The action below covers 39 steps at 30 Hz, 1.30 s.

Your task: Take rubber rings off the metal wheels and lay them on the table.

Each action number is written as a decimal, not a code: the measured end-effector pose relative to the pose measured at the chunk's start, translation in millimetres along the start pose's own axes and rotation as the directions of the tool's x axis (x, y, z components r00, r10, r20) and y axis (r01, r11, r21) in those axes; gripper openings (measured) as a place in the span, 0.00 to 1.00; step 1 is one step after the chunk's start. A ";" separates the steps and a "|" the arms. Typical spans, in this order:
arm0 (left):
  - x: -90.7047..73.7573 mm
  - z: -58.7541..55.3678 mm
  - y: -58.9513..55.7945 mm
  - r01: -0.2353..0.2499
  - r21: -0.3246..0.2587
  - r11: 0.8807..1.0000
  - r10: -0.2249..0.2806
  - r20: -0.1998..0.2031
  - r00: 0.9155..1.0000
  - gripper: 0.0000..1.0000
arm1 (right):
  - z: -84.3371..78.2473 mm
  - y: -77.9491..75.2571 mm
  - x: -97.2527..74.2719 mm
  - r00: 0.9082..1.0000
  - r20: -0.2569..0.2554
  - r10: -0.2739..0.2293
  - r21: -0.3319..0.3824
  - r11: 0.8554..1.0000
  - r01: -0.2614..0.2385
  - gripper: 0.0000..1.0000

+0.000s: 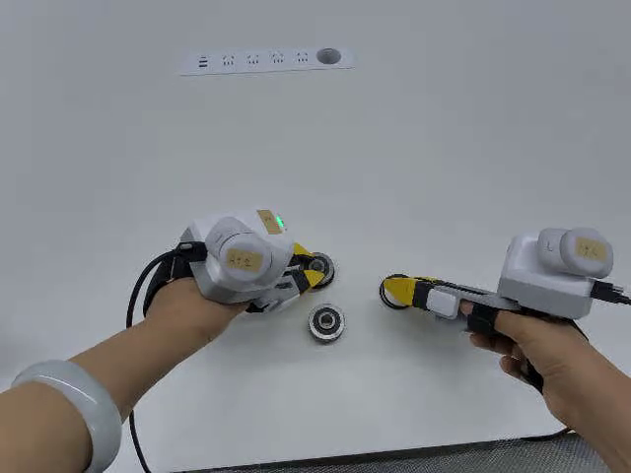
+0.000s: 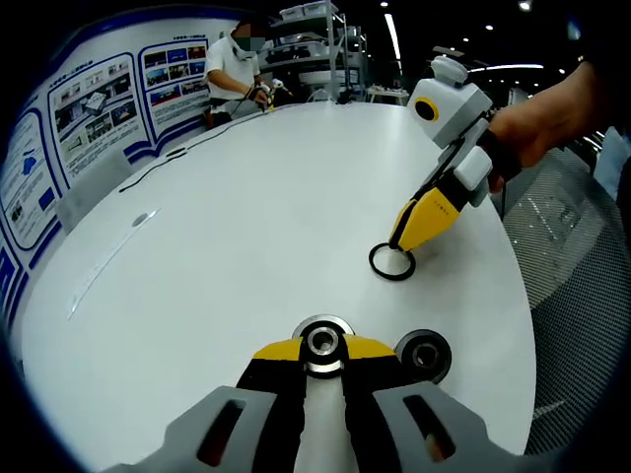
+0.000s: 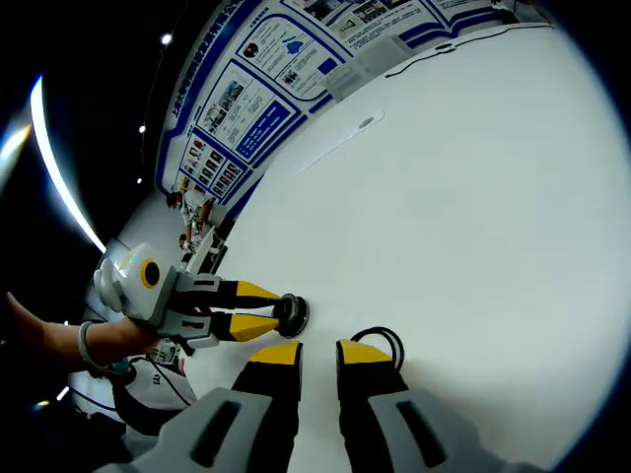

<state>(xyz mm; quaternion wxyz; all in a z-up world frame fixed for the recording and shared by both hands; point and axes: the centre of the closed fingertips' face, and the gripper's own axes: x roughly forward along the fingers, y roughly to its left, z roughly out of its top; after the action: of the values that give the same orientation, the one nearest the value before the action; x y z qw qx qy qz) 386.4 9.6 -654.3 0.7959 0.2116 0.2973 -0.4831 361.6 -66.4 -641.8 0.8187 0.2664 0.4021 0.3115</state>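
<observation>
Toward the near edge of the white counter (image 1: 414,177), the left claw (image 1: 312,272) is clamped on a metal wheel (image 2: 322,342), its yellow tips pressed against both sides. A second wheel (image 1: 326,322) lies flat just beside it, closer to the near edge. The right claw (image 3: 320,355) is narrowly parted, and a black rubber ring (image 3: 383,340) lies on the counter against one yellow tip. A power strip (image 1: 266,59) sits by the far edge.
</observation>
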 end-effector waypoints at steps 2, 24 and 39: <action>0.0 0.1 0.0 0.001 0.002 1.000 -0.001 0.000 1.000 0.13 | 0.9 3.3 3.2 1.000 -0.003 0.008 -0.002 1.000 -0.008 0.15; -0.7 -0.3 -1.0 0.007 -0.009 1.000 -0.007 0.013 1.000 0.12 | 10.8 34.6 38.4 0.992 -0.051 0.117 -0.011 0.993 -0.117 0.36; -1.3 -0.2 -1.1 0.008 -0.018 1.000 -0.007 0.024 1.000 0.12 | 8.4 39.2 60.5 0.980 -0.126 0.155 -0.026 0.987 -0.159 0.38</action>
<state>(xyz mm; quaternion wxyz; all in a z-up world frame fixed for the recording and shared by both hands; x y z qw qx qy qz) 384.8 10.0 -653.6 0.7995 0.1974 0.2929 -0.4858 386.2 1.9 -640.2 0.7698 0.2629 0.4240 0.3982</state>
